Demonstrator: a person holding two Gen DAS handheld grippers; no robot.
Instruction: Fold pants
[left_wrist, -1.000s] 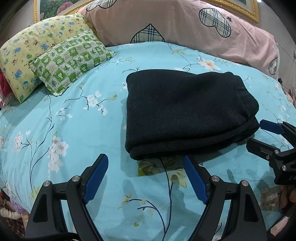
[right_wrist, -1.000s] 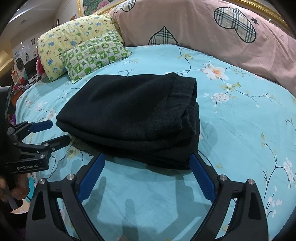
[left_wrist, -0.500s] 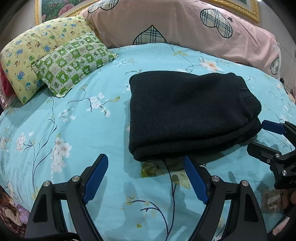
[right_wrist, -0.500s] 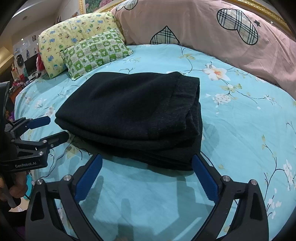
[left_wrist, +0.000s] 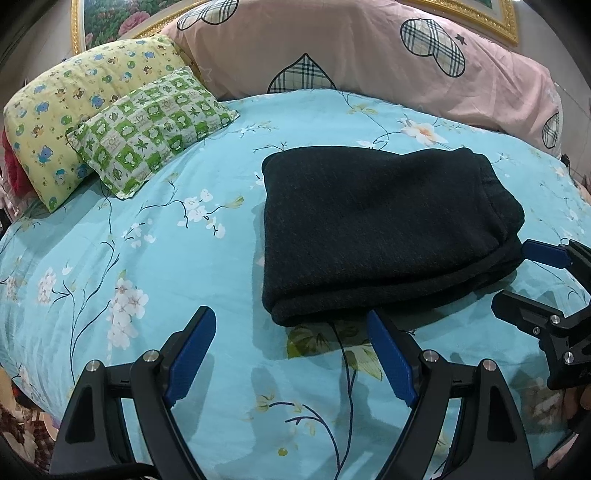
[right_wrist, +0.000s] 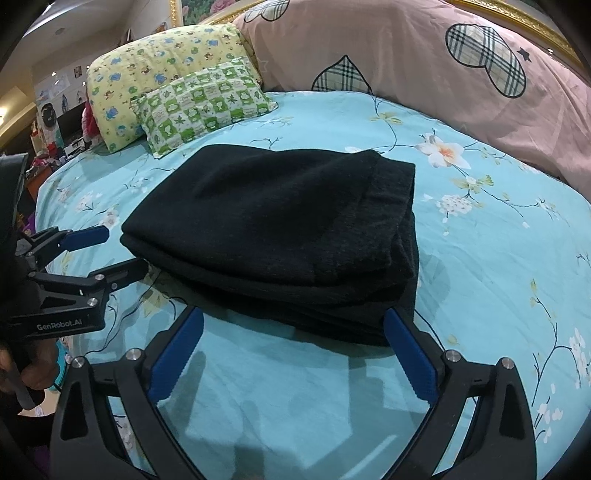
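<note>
Pants: black pants (left_wrist: 380, 229) are lying folded in a thick stack on the bed (left_wrist: 147, 258), on its turquoise flowered sheet.
Left claw: I am holding my left claw (left_wrist: 291, 354) wide apart and empty, hovering just short of the stack's near edge; its right finger is pointing at that edge, its left finger is standing over bare sheet.
Right claw: my right claw (right_wrist: 291, 350) is also spread wide and gripping nothing, facing the stack's near edge, with the right finger close beside the lower corner of the layered side.
Cross view: from the right camera my left claw (right_wrist: 110, 251) is sitting just beside the stack's left corner; from the left camera my right claw (left_wrist: 528, 280) is sitting just beside the waistband end.
Writing: "GenRobot.AI" is showing in white on the left claw's body.
Pillows: a green checked pillow (left_wrist: 147, 129) is leaning on a yellow pillow (left_wrist: 66, 110), well apart from the pants; a pink quilt (left_wrist: 369, 59) with plaid hearts is lying behind.
</note>
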